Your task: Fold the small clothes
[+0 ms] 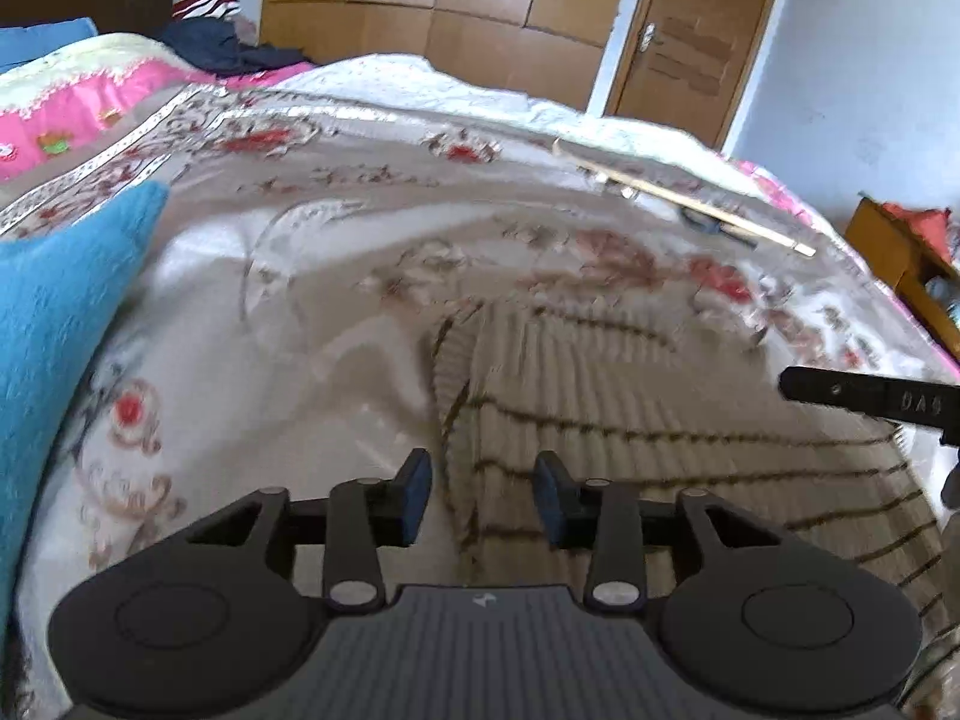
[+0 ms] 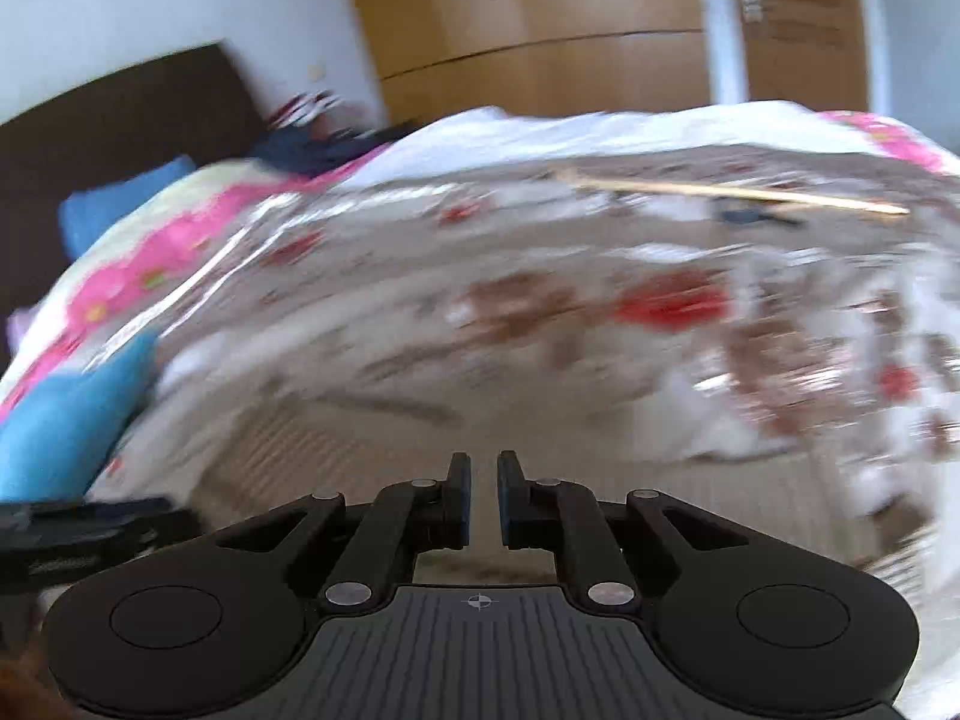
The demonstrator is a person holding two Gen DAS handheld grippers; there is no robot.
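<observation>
A striped knit [image 1: 630, 420] lies flat on the bed [image 1: 270, 300], just ahead of both tools. The left gripper [image 1: 483, 495] stands part open over the knit's left edge, holding nothing. The right gripper [image 2: 482, 495], blurred, shows a narrow gap with nothing between its pads. A fold looks just laid down and let go; the next move calls for fresh grips on an edge.

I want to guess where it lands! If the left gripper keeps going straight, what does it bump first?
Probably the striped beige knit, right ahead of the left gripper, whose jaws are open.
</observation>
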